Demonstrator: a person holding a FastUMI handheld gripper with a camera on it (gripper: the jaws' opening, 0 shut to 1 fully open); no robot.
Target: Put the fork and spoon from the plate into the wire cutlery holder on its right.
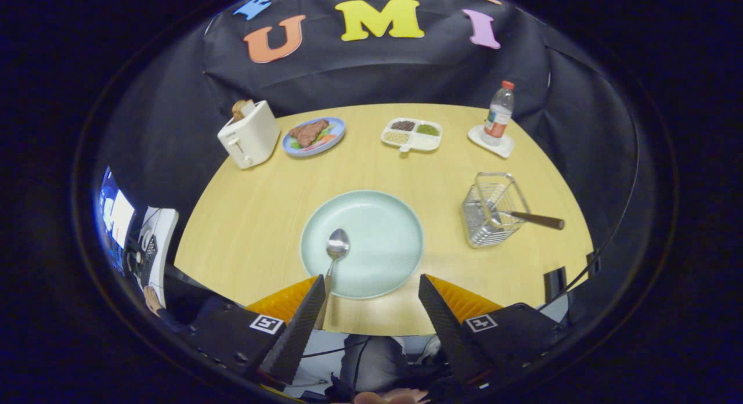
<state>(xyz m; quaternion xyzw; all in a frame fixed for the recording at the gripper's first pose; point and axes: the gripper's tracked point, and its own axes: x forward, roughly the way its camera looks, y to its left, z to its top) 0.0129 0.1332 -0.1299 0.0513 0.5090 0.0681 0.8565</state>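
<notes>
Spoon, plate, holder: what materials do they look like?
Spoon: polished metal bowl, mirror glints; handle looks wooden. Plate: pale green, smooth matte, probably ceramic or melamine. Holder: thin bright metal wire. Tongs open, spoon handle by one finger.

1 spoon (pixel 336 245), 1 fork (pixel 537 219), 2 plates (pixel 380 218), 1 toaster (pixel 249 135), 1 bottle (pixel 499 112).

We see a pale wood-grain tabletop (pixel 244 218), matt. The mint plate (pixel 383 230) looks smooth with a soft sheen; the spoon (pixel 335 247) is shiny metal. The cutlery holder (pixel 493 209) is bright wire. Our tool (pixel 371 288) fingers are wide apart, ribbed, matt black.
</notes>
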